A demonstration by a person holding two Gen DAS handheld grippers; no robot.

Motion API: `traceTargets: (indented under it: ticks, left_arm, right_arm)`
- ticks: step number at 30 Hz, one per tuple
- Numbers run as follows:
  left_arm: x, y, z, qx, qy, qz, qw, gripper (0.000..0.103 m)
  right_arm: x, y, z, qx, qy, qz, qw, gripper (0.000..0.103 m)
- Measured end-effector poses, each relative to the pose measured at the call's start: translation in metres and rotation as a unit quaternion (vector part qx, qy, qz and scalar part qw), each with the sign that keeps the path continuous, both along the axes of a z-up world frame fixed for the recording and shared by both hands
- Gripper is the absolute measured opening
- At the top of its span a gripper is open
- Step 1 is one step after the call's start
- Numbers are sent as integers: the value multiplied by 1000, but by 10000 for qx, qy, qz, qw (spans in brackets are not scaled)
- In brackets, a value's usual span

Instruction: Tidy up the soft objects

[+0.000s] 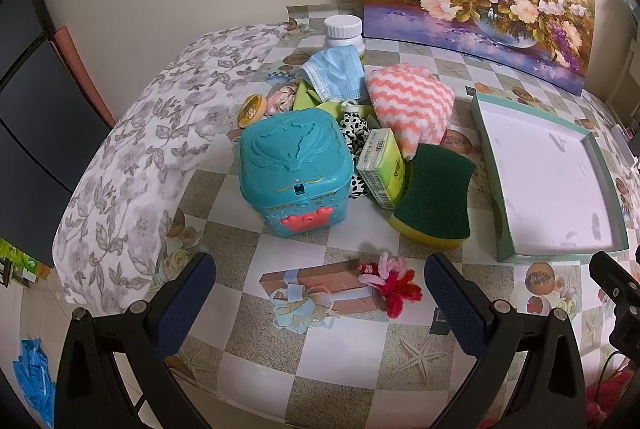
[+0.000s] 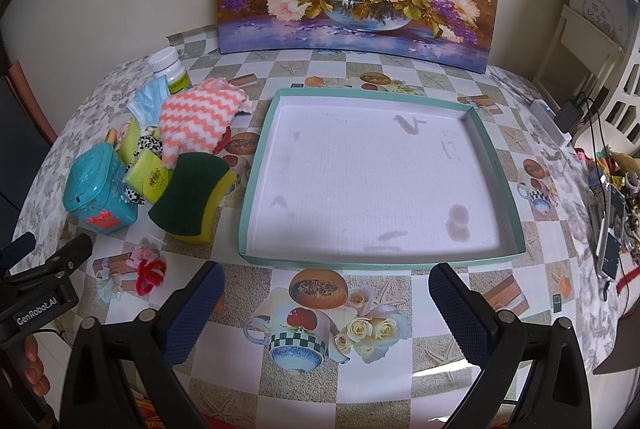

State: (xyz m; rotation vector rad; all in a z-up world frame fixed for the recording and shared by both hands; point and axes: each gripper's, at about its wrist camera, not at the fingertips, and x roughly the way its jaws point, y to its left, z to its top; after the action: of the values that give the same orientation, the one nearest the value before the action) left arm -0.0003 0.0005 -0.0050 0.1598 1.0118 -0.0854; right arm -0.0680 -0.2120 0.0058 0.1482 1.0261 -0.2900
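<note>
Reading left to right: left gripper point(image 1: 320, 293), jaws wide and empty, faces the heap of soft things, with the pipe-cleaner flower point(image 1: 390, 283) lying just ahead between its fingers and the sponge point(image 1: 434, 193) beyond to the right, long axis running away. Right gripper point(image 2: 326, 303), likewise wide and empty, fronts the empty tray point(image 2: 256, 189). The left is judged nearer.
</note>
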Motion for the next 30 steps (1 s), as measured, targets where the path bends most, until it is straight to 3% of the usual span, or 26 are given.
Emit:
traceTargets:
  ticks: [30]
  left_arm:
    - [0, -3, -1, -12, 27, -24, 10000, 103]
  right_arm:
    - [5, 2, 3, -27, 21, 3, 10000, 103]
